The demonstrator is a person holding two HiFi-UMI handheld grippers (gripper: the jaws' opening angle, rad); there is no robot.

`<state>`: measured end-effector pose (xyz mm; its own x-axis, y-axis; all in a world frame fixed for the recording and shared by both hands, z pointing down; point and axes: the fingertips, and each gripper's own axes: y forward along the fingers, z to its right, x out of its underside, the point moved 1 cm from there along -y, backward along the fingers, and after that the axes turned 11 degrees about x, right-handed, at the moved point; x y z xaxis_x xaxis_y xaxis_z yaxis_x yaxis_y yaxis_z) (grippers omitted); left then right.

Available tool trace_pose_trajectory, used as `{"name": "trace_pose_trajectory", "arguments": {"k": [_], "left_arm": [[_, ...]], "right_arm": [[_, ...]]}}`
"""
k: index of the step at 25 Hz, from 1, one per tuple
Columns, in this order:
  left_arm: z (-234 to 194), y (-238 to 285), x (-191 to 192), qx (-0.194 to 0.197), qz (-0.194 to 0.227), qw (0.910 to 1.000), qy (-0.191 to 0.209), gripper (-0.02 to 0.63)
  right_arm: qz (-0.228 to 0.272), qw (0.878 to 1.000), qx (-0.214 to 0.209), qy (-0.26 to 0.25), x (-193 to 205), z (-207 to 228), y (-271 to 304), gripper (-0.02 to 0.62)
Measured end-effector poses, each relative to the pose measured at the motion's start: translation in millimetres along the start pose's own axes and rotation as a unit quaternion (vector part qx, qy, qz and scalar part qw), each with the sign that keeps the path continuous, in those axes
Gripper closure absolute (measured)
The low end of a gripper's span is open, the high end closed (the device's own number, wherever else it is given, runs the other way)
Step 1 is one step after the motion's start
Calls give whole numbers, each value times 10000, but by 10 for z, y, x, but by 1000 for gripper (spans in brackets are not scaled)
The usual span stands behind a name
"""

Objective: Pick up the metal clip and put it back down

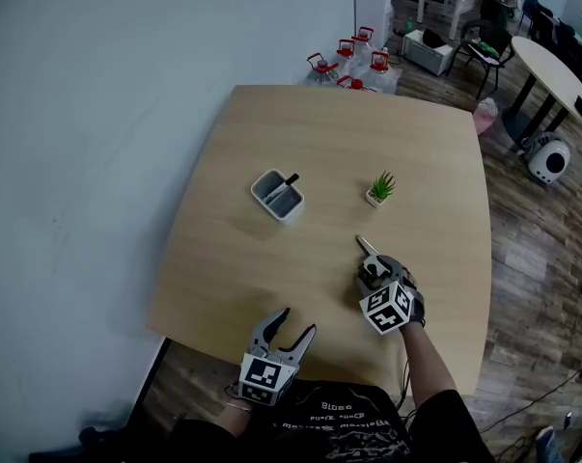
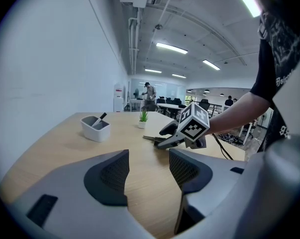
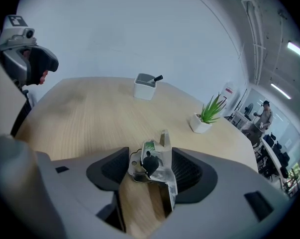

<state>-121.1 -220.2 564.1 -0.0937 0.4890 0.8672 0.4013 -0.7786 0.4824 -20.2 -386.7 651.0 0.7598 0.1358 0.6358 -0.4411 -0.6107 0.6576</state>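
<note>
At the lower right of the head view we see little of the metal clip (image 1: pixel 367 247). Only a thin tip pokes out toward the upper left from under the right gripper (image 1: pixel 371 270), whose marker cube (image 1: pixel 387 307) blocks the rest. In the left gripper view the clip (image 2: pixel 150 138) is no more than a dark sliver low over the table, just ahead of the right gripper (image 2: pixel 164 140). From there we cannot tell whether it rests on the wood. The person (image 1: pixel 348 422) is cut off along the bottom edge of the head view.

Near the centre of the light wooden table (image 1: pixel 271 123) stands a grey pen holder (image 1: pixel 277 197) with a black pen (image 1: pixel 291 178) leaning in it. To its right is a small potted plant (image 1: pixel 380 189). Both stand well apart from the clip. Past the table's far edge, at the top, sit water jugs with red caps (image 1: pixel 358 66).

In the lower centre of the right gripper view, the clip (image 3: pixel 152 166) stands between the wide-spread jaws of the right gripper (image 3: pixel 149 159). It lies close against the right-hand pad, while a strip of wood shows between it and the left-hand pad. We therefore read the jaws as open around it, not squeezing.

The left gripper (image 1: pixel 299 319) hovers at the table's near edge, lower centre. In its own view the left gripper (image 2: pixel 149 171) has its jaws apart, with only tabletop showing between them.
</note>
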Motion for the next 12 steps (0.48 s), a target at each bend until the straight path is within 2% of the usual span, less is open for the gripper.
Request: {"name": "trace_pose_trajectory", "arguments": {"k": [4, 12], "left_arm": [[29, -34, 20, 85, 205, 9997, -118, 345], [89, -63, -53, 221, 444, 9987, -98, 345]], "right_arm": [[220, 9975, -162, 653, -133, 10, -216, 307], [749, 9861, 193, 1468, -291, 103, -765, 302]]}}
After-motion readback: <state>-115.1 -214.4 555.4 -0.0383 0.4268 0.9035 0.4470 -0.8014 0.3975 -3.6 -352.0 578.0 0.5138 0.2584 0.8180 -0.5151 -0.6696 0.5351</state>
